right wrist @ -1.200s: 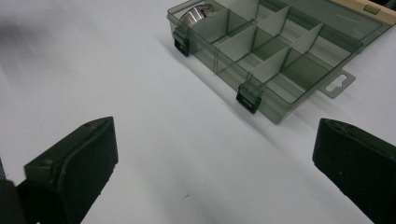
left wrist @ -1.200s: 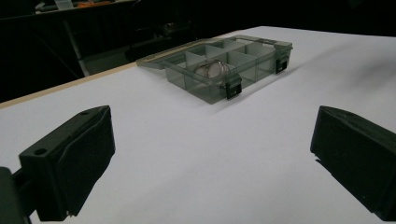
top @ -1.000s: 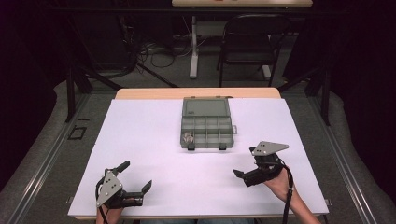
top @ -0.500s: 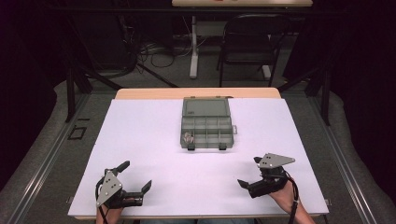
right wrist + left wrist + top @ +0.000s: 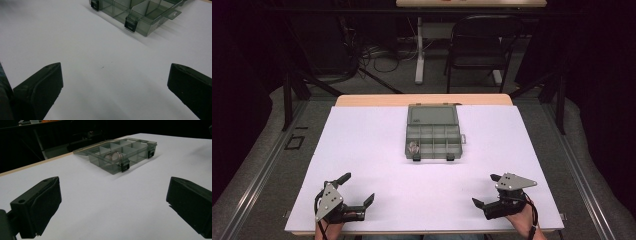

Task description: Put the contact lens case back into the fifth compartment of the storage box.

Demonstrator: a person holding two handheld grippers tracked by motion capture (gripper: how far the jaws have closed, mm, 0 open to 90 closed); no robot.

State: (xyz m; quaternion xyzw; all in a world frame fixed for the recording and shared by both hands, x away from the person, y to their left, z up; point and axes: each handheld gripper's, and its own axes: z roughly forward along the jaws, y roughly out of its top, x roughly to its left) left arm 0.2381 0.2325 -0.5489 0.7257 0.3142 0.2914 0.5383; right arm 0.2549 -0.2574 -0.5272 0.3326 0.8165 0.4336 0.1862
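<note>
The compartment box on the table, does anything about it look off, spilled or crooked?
Nothing stands out. The compartment box sits square on the white table, lid open flat behind it, with small metal rings in one front corner compartment. Both tongs, left and right, are open and apart from it.

White table (image 5: 362, 150); open grey compartment box (image 5: 433, 136) at centre-back.

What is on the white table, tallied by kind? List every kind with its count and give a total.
Grippers: 2, the left gripper and the right gripper, both open and empty
Compartment boxes: 1, the grey box, lid open
Small shiny items in the box: 1, the metal piece, too small to identify
Total: 4
</note>
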